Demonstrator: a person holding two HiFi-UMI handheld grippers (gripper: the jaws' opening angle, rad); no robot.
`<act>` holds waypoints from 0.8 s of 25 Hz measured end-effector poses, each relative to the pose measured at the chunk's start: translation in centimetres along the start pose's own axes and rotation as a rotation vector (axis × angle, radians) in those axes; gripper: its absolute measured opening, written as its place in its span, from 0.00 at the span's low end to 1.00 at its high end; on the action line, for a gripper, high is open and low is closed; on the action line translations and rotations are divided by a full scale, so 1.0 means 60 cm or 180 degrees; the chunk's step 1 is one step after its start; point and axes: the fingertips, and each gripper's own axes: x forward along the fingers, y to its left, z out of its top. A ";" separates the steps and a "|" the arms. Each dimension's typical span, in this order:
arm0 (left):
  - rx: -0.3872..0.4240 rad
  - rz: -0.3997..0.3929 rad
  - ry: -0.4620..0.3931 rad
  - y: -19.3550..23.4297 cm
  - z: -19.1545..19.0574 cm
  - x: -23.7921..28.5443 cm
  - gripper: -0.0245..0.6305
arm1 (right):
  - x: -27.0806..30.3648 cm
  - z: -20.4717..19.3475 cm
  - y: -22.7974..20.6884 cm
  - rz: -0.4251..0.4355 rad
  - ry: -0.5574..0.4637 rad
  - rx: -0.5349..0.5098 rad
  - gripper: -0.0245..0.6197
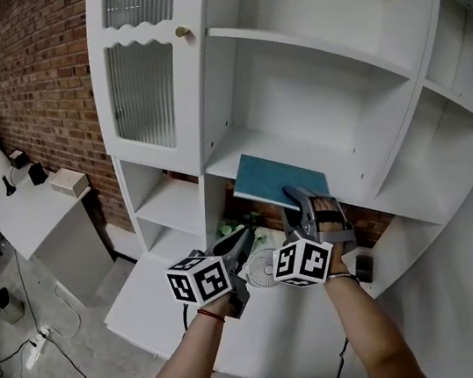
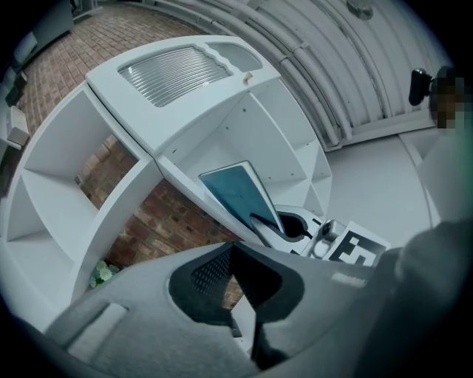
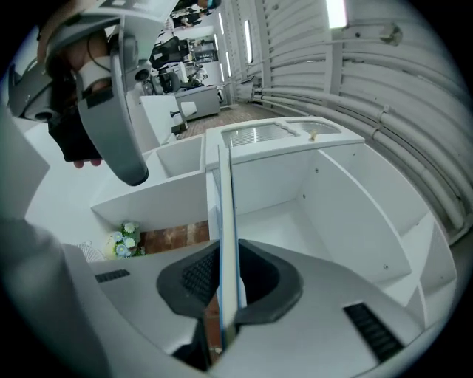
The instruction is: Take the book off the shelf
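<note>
On a middle board of the tall white wooden shelf unit [image 1: 257, 140] lies the thin teal book [image 1: 279, 177], at the near edge. Its near edge is clamped between the jaws of the right gripper [image 1: 295, 194]. Lower left, the left gripper [image 1: 245, 234] is closed on nothing.

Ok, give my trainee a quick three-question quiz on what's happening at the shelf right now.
1. True or false: the left gripper is holding the book.
2. Which fingers are closed on the book as it lies on the shelf?
A. the left gripper's
B. the right gripper's
C. both grippers'
3. Short answer: what colour is the book's cover?

Key:
1. False. Its fingers are shut together with nothing between them, below the shelf.
2. B. The book's edge runs between the right gripper's fingers.
3. Teal.
</note>
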 end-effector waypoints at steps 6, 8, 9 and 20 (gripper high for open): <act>0.0094 -0.0048 -0.0012 -0.017 -0.003 0.000 0.05 | -0.037 0.007 -0.031 -0.0160 -0.0206 0.0558 0.12; 0.0119 -0.0054 -0.0012 -0.021 -0.004 0.000 0.05 | -0.047 0.006 -0.043 -0.0196 -0.0259 0.0745 0.12; 0.0135 -0.0056 -0.0010 -0.023 -0.004 0.000 0.05 | -0.052 0.005 -0.049 -0.0221 -0.0291 0.0849 0.12; 0.0314 -0.0152 -0.0023 -0.063 -0.001 0.010 0.05 | -0.095 -0.013 -0.093 -0.0360 -0.0628 0.1748 0.12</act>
